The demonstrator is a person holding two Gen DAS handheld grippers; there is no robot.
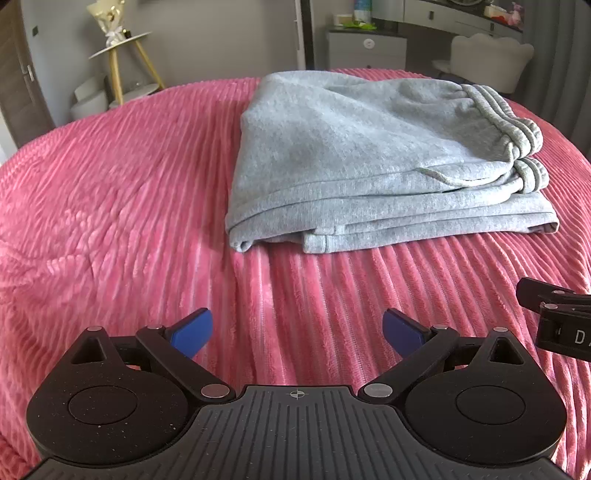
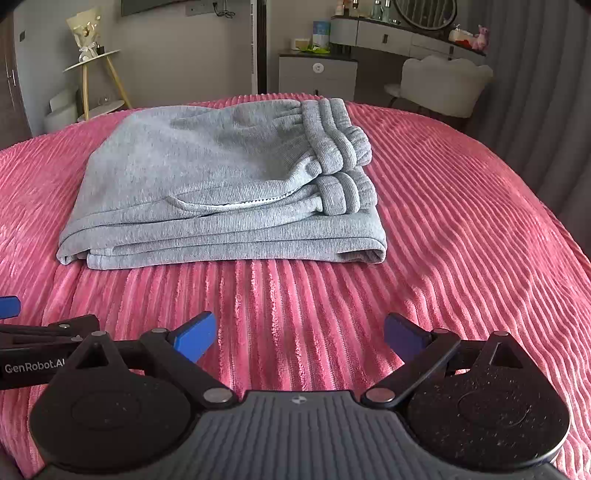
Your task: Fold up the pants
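1. Far left, background: a small round side table point(image 2: 92, 59) on yellow legs carries a wrapped bouquet point(image 2: 85, 35). Grey wall behind.

2. Left gripper point(image 1: 297, 334): blue-padded fingers point(image 1: 192, 334) spread wide, nothing between them. It hovers low over the pink ribbed bedspread point(image 1: 110, 192), well short of the garment. Its black body and one blue tip also show at the left edge of the right wrist view.

3. Centre: grey pants point(image 1: 369, 162) lie folded in a compact stack on the bedspread, flat, several layers showing along the near edge. Hem cuffs sit at the near-left corner. In the right wrist view the stack point(image 2: 221, 192) sits left of centre, ahead of both grippers, touching neither.

4. Right side of the stack: the ribbed elastic waistband point(image 2: 336, 147) is doubled over on top, bunched. A pocket opening point(image 2: 229, 206) with pale lining runs across the upper layer.

5. Right gripper point(image 2: 299, 336): fingers wide apart, holding nothing, over bare bedspread just near of the pants.

6. Far right, background: a white cabinet point(image 2: 317, 72), a dressing table with a round mirror point(image 2: 423, 13), a pale scalloped chair point(image 2: 443, 83), and grey curtains point(image 2: 535, 92).
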